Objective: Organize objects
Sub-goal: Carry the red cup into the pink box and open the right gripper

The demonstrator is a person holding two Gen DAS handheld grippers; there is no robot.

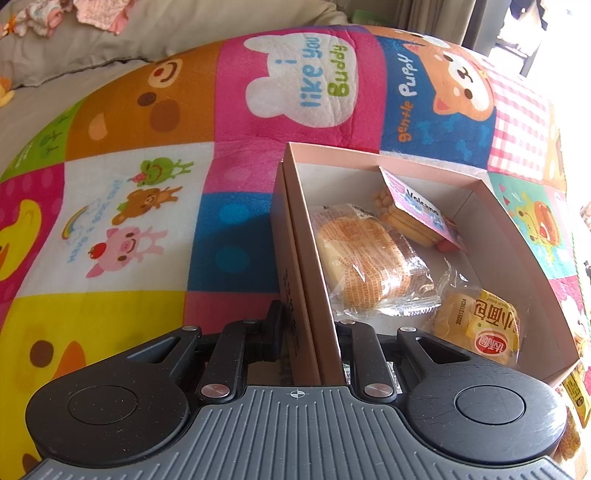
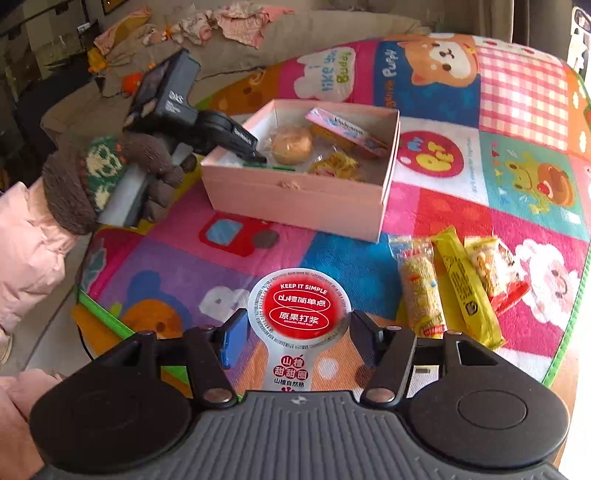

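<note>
Left wrist view shows a bright cartoon patchwork mat (image 1: pixel 155 155) with a beige sofa (image 1: pixel 184 33) behind; the left tongs (image 1: pixel 310 332) are clamped on the near wall of the pink box (image 1: pixel 532 266) holding wrapped snacks. On the right, the right tongs (image 2: pixel 295 332) stand partly open around a red round-topped snack pack (image 2: pixel 301 306), pads not visibly pressing it, with more snack packets (image 2: pixel 454 284) lying on the mat just right of them.
</note>
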